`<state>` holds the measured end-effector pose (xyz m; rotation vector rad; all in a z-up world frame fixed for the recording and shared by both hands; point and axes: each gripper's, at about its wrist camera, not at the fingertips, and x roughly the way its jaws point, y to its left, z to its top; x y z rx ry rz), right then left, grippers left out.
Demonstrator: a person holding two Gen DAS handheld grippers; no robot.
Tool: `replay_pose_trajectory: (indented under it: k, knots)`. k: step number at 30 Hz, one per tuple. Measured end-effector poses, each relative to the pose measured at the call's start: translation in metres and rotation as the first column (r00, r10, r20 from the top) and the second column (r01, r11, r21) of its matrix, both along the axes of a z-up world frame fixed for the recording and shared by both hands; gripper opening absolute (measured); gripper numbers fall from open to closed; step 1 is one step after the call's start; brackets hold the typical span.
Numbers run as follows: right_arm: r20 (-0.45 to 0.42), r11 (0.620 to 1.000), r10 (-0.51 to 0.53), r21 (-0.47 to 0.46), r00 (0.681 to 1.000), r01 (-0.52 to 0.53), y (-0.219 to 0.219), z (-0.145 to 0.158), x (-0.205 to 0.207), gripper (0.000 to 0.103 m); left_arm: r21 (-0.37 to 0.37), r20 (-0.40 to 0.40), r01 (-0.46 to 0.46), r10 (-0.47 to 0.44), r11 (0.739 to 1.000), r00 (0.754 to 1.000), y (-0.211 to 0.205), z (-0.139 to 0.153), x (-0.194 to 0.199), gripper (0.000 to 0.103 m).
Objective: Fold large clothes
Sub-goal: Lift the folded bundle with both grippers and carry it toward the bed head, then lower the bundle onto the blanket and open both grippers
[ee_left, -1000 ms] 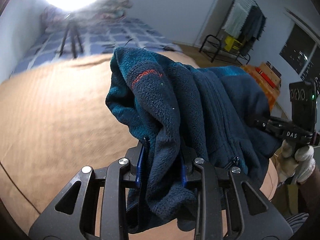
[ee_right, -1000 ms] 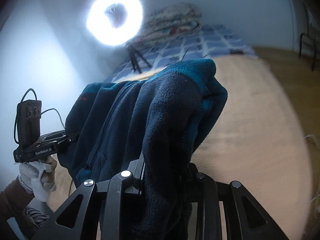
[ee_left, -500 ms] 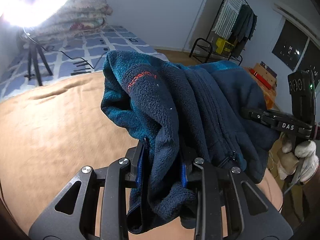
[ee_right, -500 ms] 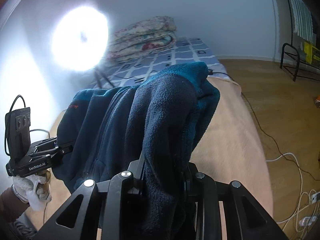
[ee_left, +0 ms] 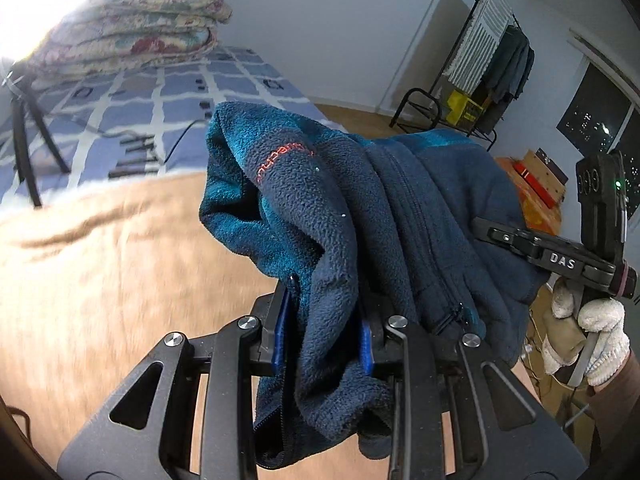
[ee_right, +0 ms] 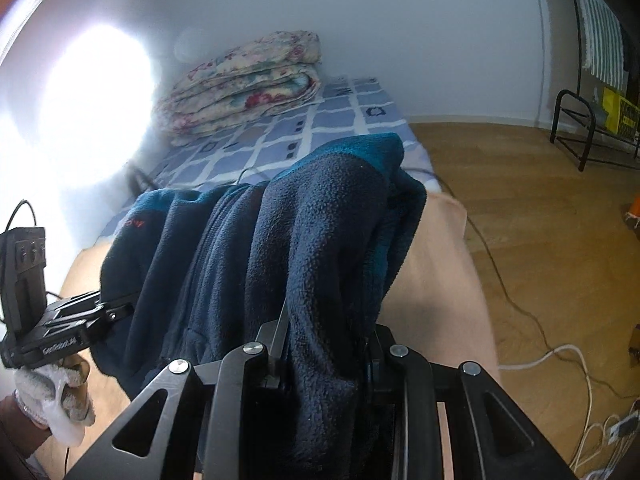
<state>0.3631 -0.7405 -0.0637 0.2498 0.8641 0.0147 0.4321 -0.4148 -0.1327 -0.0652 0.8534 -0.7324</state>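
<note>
Here we hold the fleece [ee_left: 400, 216] aloft over the tan bed [ee_left: 100, 272], left claw [ee_left: 324, 332] and right claw [ee_right: 324, 344] each clamped on an edge, its length strung between them mid-frame.

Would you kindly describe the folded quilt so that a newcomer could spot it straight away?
Start at the bed, whose near part wears a tan cover and whose far part a blue and white checked sheet. At the far end of that sheet, against the wall, lies the folded quilt. It alone is floral, cream with red and teal, unlike the dark blue fleece jacket.
</note>
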Motion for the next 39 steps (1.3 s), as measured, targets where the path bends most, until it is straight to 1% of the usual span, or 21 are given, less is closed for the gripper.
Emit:
replay_pose_trajectory:
  k: [4, 7, 10, 14, 17, 19, 22, 25, 27, 30, 32, 34, 38, 39]
  knots:
    - [0.007, 1.0, -0.025, -0.016, 1.0, 0.025, -0.019, -0.005, 0.033, 0.025, -0.01, 0.001, -0.01, 0.01, 1.0, 1.0, -0.02, -0.003, 0.028, 0.026]
    - [0.004, 0.999, -0.038, -0.029, 0.999, 0.038, -0.031, -0.012, 0.055, 0.025, -0.014, -0.006, -0.015, 0.014, 1.0, 1.0, -0.033, -0.011, 0.048, 0.026]
    - [-0.012, 0.998, -0.043, -0.053, 0.999, 0.042, -0.039, -0.02, 0.071, 0.025, -0.009, -0.016, -0.013, 0.013, 1.0, 1.0, -0.044, -0.022, 0.06, 0.026]
    - [-0.037, 0.997, -0.054, -0.065, 0.998, 0.051, -0.049, -0.035, 0.085, 0.025, -0.002, -0.026, -0.014, 0.014, 1.0, 1.0, -0.052, -0.036, 0.065, 0.026]
    - [-0.052, 0.996, -0.06, -0.072, 0.997, 0.057, -0.054, -0.045, 0.089, 0.025, -0.001, -0.019, -0.012, 0.012, 1.0, 1.0, -0.051, -0.041, 0.068, 0.026]
    - [-0.055, 0.996, -0.066, -0.067, 0.996, 0.063, -0.058, -0.049, 0.088, 0.025, 0.009, -0.014, -0.007, 0.007, 1.0, 1.0, -0.051, -0.042, 0.068, 0.026]
    - [-0.073, 0.994, -0.072, -0.085, 0.995, 0.066, -0.06, -0.055, 0.089, 0.025, 0.028, -0.001, -0.001, 0.001, 1.0, 1.0, -0.051, -0.042, 0.065, 0.026]
    - [-0.092, 0.993, -0.09, -0.088, 0.992, 0.082, -0.066, -0.062, 0.091, 0.027, 0.035, -0.003, -0.007, 0.008, 0.999, 1.0, -0.049, -0.045, 0.065, 0.026]
    - [-0.095, 0.992, -0.104, -0.083, 0.99, 0.097, -0.068, -0.064, 0.091, 0.03, 0.035, -0.009, -0.01, 0.011, 0.999, 1.0, -0.047, -0.047, 0.066, 0.027]
    - [-0.102, 0.986, -0.13, -0.117, 0.986, 0.118, -0.07, -0.067, 0.089, 0.037, 0.037, -0.011, -0.011, 0.012, 0.999, 1.0, -0.046, -0.048, 0.066, 0.027]
    - [-0.105, 0.983, -0.145, -0.125, 0.984, 0.131, -0.072, -0.068, 0.088, 0.037, 0.039, -0.008, -0.012, 0.012, 0.999, 1.0, -0.047, -0.048, 0.066, 0.027]
    - [-0.102, 0.981, -0.155, -0.137, 0.983, 0.141, -0.072, -0.067, 0.088, 0.04, 0.039, -0.008, -0.012, 0.012, 0.999, 1.0, -0.045, -0.048, 0.066, 0.027]
    - [-0.106, 0.977, -0.161, -0.157, 0.981, 0.143, -0.07, -0.067, 0.089, 0.041, 0.042, -0.008, -0.014, 0.014, 0.999, 1.0, -0.045, -0.048, 0.066, 0.027]
    - [-0.106, 0.976, -0.161, -0.163, 0.981, 0.142, -0.069, -0.067, 0.089, 0.044, 0.042, -0.01, -0.014, 0.015, 0.999, 1.0, -0.045, -0.048, 0.067, 0.027]
